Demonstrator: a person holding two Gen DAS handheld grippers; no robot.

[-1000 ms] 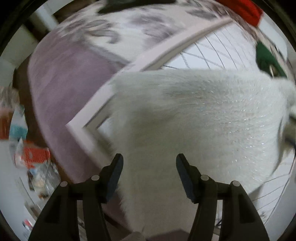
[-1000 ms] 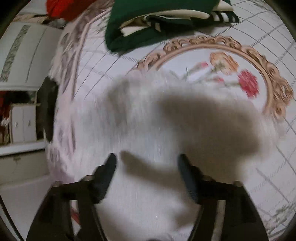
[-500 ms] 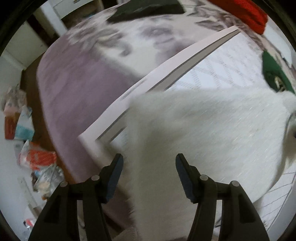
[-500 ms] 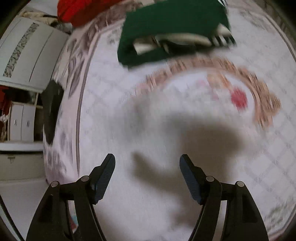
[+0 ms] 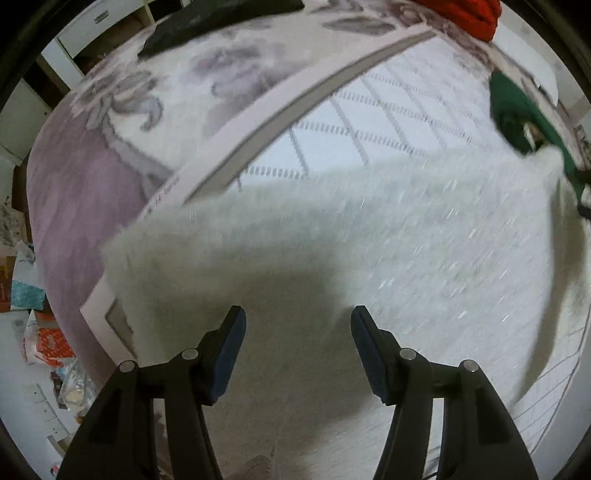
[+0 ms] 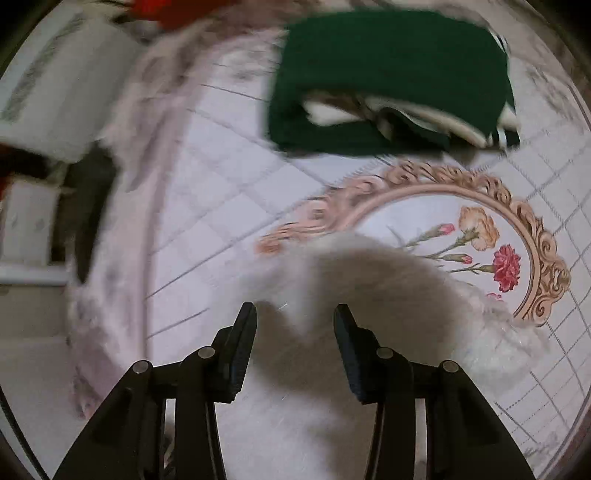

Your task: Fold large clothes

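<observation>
While both wrist views look down on a patterned carpet [image 5: 388,122], the task's thing, a fluffy white garment [image 5: 369,258], lies spread on that floor beneath and ahead of both tools. Left tongs [image 5: 297,347]: blue-padded jaws stand apart with nothing pressed between them; the white pile fills the gap behind them, but no fold rises into the jaws, so the garment reads as lying under the tool, not held. Right tongs [image 6: 294,343]: jaws are closing, with a lobe of the white garment [image 6: 351,295] showing in the gap between them (blur and the tool's own shadow hide whether the pads yet press on it).

Key relation: in the left view the garment's long axis runs from lower left to upper right, from a free edge near the carpet's pale border band to a far end that reaches the folded green garment [image 5: 517,107]. In the right view the white edge lies just ahead of the fingertips, partly over the floral medallion [image 6: 517,236], with the green garment [image 6: 388,74] well beyond it. Judged from this, the right hand is the nearer to an edge it can take; the left stands over the body of the cloth. A red garment [image 5: 469,14] lies at the far rim.
</observation>
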